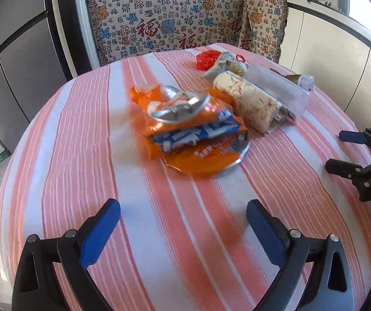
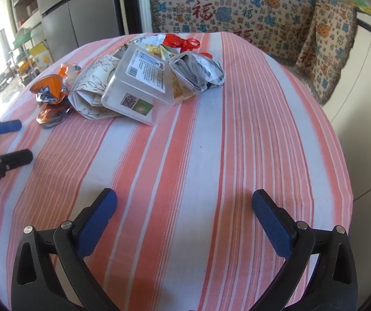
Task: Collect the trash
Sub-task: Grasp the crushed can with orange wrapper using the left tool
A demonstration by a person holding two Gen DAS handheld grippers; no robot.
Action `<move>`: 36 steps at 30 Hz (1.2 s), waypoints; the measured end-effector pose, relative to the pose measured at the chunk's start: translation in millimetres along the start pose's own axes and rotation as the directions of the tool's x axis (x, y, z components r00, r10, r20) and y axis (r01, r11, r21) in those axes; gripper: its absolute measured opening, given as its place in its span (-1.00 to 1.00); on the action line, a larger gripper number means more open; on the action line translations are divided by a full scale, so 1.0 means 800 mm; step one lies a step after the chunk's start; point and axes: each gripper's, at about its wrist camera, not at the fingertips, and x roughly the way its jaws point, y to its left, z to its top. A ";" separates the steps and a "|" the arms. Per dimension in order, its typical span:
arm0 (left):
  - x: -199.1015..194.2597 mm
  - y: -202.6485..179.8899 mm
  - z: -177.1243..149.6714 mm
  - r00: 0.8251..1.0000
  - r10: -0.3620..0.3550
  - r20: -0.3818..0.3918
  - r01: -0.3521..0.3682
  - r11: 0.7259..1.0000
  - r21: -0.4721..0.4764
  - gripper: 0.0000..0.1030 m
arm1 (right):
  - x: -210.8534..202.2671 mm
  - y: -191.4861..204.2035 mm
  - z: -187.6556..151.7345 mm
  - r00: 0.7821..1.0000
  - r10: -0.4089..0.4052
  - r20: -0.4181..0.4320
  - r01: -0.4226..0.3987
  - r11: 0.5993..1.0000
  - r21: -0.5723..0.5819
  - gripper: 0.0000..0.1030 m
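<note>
Bright daylight fills the room, blown out white at the far left and upper right. Soft shadows sit under each tool on the table. Fisheye bending curves the edges; dark vignette in corners, focus mildly soft.

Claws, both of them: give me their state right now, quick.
Left claw: open, holding nothing, above the striped tablecloth.
Right claw: open, holding nothing.

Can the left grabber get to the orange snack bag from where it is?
Probably yes. The left gripper is open, and only bare striped tablecloth lies between it and the orange snack bag, which is the nearest piece of trash.
</note>
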 end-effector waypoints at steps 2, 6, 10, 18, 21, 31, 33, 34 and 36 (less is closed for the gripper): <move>-0.004 0.014 0.013 0.999 -0.027 0.042 0.027 1.000 0.005 0.93 | 0.000 0.000 0.000 1.000 0.000 0.000 0.000 1.000 0.000 0.99; 0.003 0.039 0.038 0.993 -0.096 0.071 0.097 0.995 -0.012 0.93 | 0.000 0.000 0.000 1.000 0.000 0.000 0.000 1.000 0.000 0.99; 0.022 0.047 0.055 0.987 -0.144 0.075 0.145 0.989 -0.010 0.93 | 0.000 0.000 0.000 1.000 0.001 -0.001 -0.001 1.000 0.000 0.99; -0.008 0.010 0.040 0.915 -0.400 0.057 0.394 0.915 0.092 0.52 | 0.000 0.000 0.000 1.000 0.001 -0.001 -0.001 1.000 0.000 0.99; -0.030 -0.014 0.019 0.894 -0.448 0.016 0.440 0.883 0.164 0.51 | 0.000 0.000 0.000 1.000 0.001 -0.001 -0.001 1.000 -0.001 0.99; -0.007 -0.017 0.029 0.951 -0.308 0.031 0.304 0.948 0.099 0.56 | 0.000 0.000 0.000 1.000 0.001 -0.001 -0.001 1.000 -0.001 0.99; 0.000 -0.017 0.036 0.943 -0.331 0.032 0.328 0.941 0.080 0.56 | 0.000 0.000 0.000 1.000 0.001 -0.001 -0.001 1.000 -0.001 0.99; 0.001 -0.018 0.039 0.939 -0.342 0.037 0.339 0.938 0.079 0.56 | 0.000 0.000 0.000 1.000 0.001 -0.001 -0.001 1.000 -0.001 0.99; 0.000 -0.025 0.042 0.928 -0.369 0.043 0.365 0.927 0.082 0.56 | 0.000 0.000 0.000 1.000 0.001 -0.001 -0.001 1.000 -0.001 0.99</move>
